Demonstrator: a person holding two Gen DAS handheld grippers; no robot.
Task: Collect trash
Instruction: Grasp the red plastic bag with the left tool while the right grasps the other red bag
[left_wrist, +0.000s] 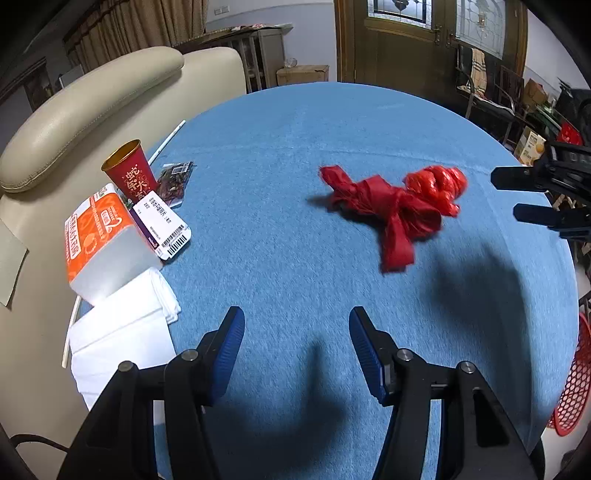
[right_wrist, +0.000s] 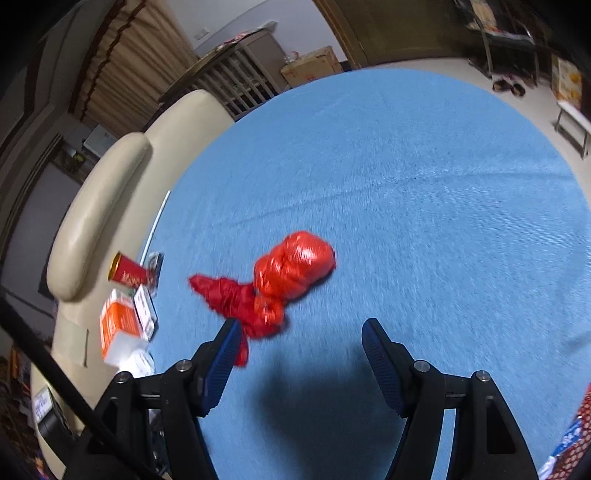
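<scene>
Red knotted plastic bag (left_wrist: 397, 201) lying mid-table on blue table (left_wrist: 295, 155), untouched. Left tool (left_wrist: 297, 334) hovering with jaws parted, nothing between. Right tool (right_wrist: 301, 343) standing apart-jawed just beside bag, gripping nothing. Red cup (left_wrist: 129, 168), tissue pack (left_wrist: 101, 236) sitting at table's left edge.

Home living or dining room. Round table (left_wrist: 295, 129) under blue cloth, cream leather sofa (left_wrist: 92, 103) beside it, pleated brown curtains (left_wrist: 136, 26), wooden door with leaded glass panes (left_wrist: 399, 37), cardboard boxes (left_wrist: 303, 74) on floor, slippers (right_wrist: 509, 87) on pale tiles, chairs (left_wrist: 476, 85) along wall.
</scene>
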